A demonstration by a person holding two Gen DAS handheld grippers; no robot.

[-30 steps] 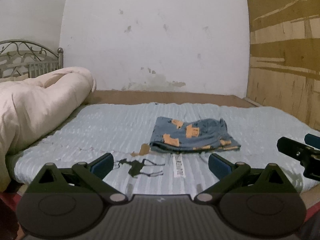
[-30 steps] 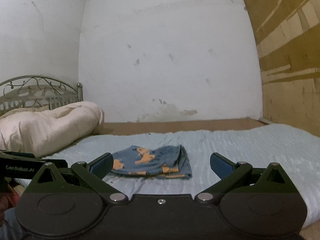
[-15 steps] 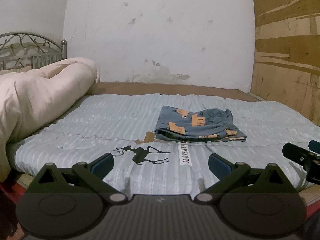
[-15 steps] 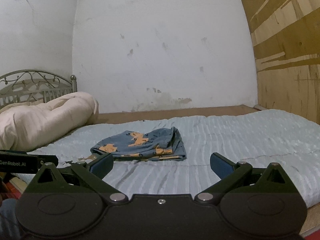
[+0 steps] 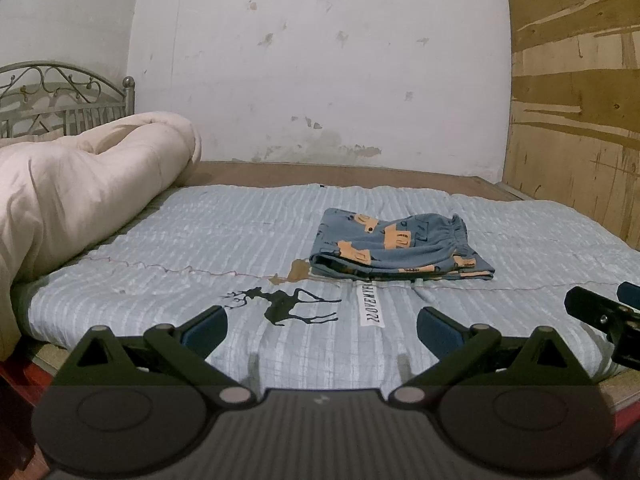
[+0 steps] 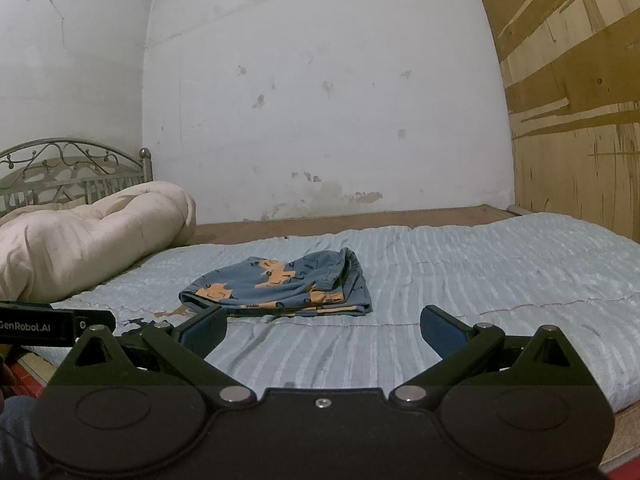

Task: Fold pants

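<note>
Left wrist view shows you the pale blue bedspread (image 5: 200, 248) with a black deer print (image 5: 286, 306). On it the folded pants (image 5: 396, 250) lie, well ahead of your left gripper (image 5: 322, 326), whose fingers stand wide apart. Your right gripper (image 6: 322, 326) is spread too, empty. A cream duvet (image 6: 88, 232) lies by the metal headboard (image 6: 72, 168), under a stained white wall (image 6: 320, 100).

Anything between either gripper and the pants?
Nothing visible. The folded pants lie alone on the blue bedspread, with only bare cover ahead of the open left gripper and open right gripper. The quilt sits off left.
</note>
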